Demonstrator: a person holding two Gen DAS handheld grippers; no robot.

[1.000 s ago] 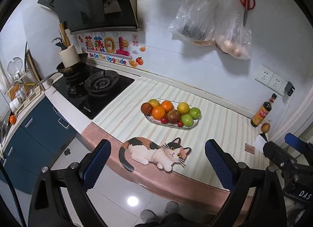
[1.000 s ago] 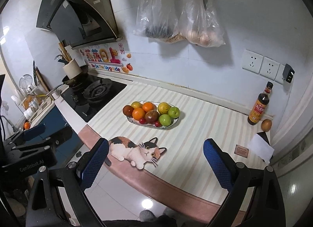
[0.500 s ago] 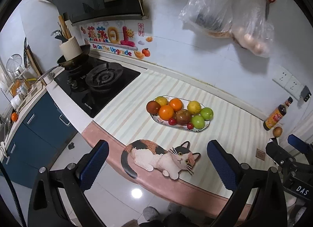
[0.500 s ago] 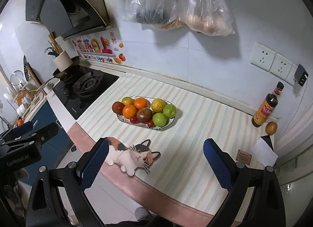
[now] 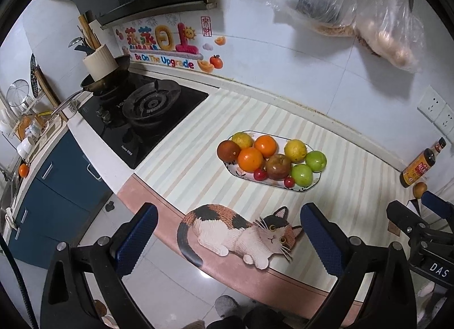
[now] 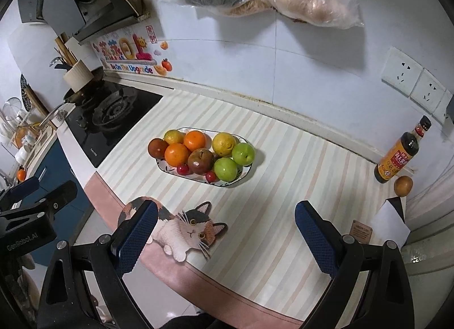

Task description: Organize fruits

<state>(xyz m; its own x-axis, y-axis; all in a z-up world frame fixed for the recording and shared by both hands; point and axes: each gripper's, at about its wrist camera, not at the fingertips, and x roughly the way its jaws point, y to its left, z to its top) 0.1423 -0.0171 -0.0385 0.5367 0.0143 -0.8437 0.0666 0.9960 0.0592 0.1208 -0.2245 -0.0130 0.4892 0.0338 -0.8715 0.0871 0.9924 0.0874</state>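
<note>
Patterned oval fruit plate [image 5: 308, 187], lengthwise left-right

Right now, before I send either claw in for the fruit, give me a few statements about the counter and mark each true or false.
1. Both the left claw and the right claw are open and hold nothing. True.
2. The two green fruits sit at the end of the plate nearest the stove. False: they sit at the end away from the stove, toward the sauce bottle.
3. Two small red fruits lie on the plate's near side. True.
4. The sauce bottle lies on its side. False: it stands upright by the wall.
5. A lone brown fruit sits off the plate, next to the bottle. True.
</note>
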